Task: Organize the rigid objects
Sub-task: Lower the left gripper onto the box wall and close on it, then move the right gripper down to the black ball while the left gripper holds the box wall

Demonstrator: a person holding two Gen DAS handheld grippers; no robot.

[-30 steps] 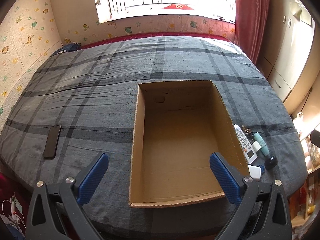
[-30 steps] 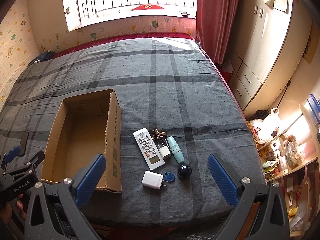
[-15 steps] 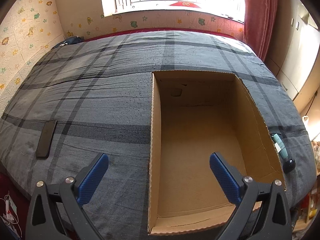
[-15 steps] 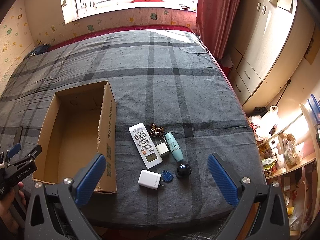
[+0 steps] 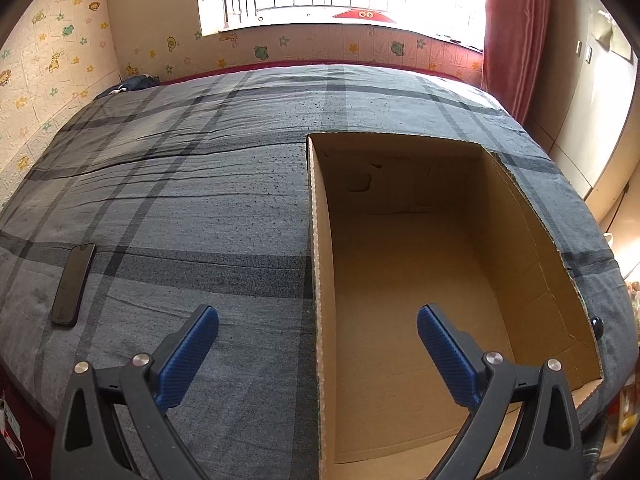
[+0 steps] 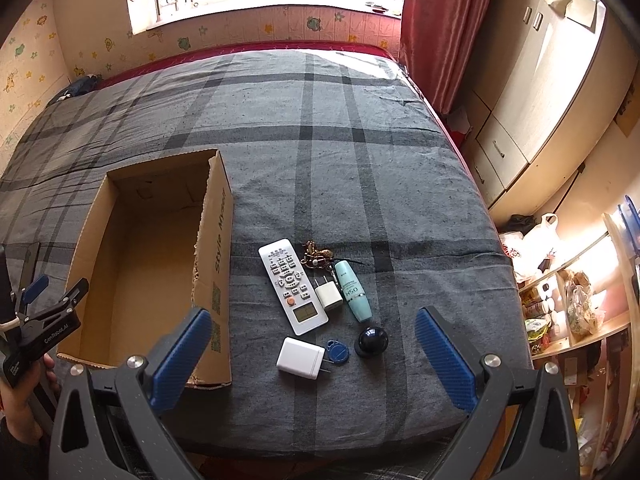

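An open, empty cardboard box [image 6: 218, 264] [image 5: 320, 264] lies on the grey plaid bed. Right of it sit a white remote [image 6: 293, 286], a small white charger [image 6: 329, 297], a teal bottle [image 6: 353, 291], a larger white charger [image 6: 301, 358], a blue key fob [image 6: 335, 353], a black round object [image 6: 373, 342] [image 5: 597, 325] and a gold trinket [image 6: 318, 256]. My right gripper [image 6: 314, 354] hovers open above these items near the bed's front edge. My left gripper [image 5: 318, 350] is open over the box's left wall; it also shows in the right wrist view [image 6: 48, 300], held by a hand.
A black phone [image 5: 74, 284] lies on the bed at the left. A dark bundle [image 5: 134, 83] sits at the bed's far corner. A wardrobe [image 6: 532, 92], a red curtain [image 6: 436, 28] and cluttered shelves [image 6: 572, 304] stand to the right of the bed.
My left gripper has moved lower and closer to the box, which now fills more of its view and hides the small items. My right gripper has drifted slightly nearer the items.
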